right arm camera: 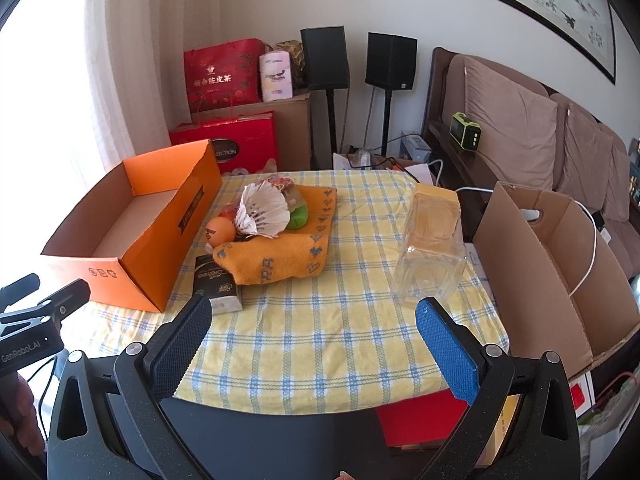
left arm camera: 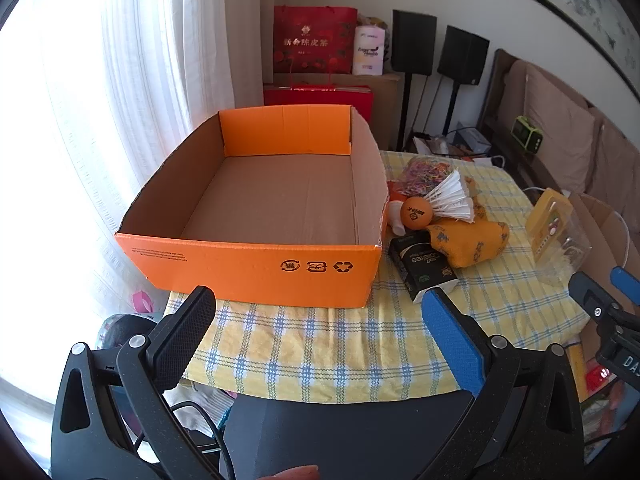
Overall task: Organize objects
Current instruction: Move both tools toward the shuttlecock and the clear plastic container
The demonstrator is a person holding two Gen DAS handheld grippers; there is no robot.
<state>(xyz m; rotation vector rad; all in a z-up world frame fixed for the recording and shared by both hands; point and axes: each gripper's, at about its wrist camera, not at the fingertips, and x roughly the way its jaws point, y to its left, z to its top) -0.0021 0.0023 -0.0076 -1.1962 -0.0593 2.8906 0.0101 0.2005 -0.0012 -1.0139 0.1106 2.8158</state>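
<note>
**Open jaws over the checked cloth**

The right gripper (right arm camera: 314,320) hangs above the near edge of the yellow checked tablecloth (right arm camera: 320,344), jaws wide apart with nothing between them. Left of the cloth's middle stands the orange box (right arm camera: 160,240) — open-topped and empty. Just right of the box lies an orange towel (right arm camera: 280,256) with a shuttlecock (right arm camera: 262,210) and an orange ball (right arm camera: 220,231) on it; a black packet (right arm camera: 216,280) lies at the towel's near side. Well right of the towel stands a clear plastic case (right arm camera: 432,248). The left gripper (right arm camera: 48,296) shows beside the box's near corner.
</note>
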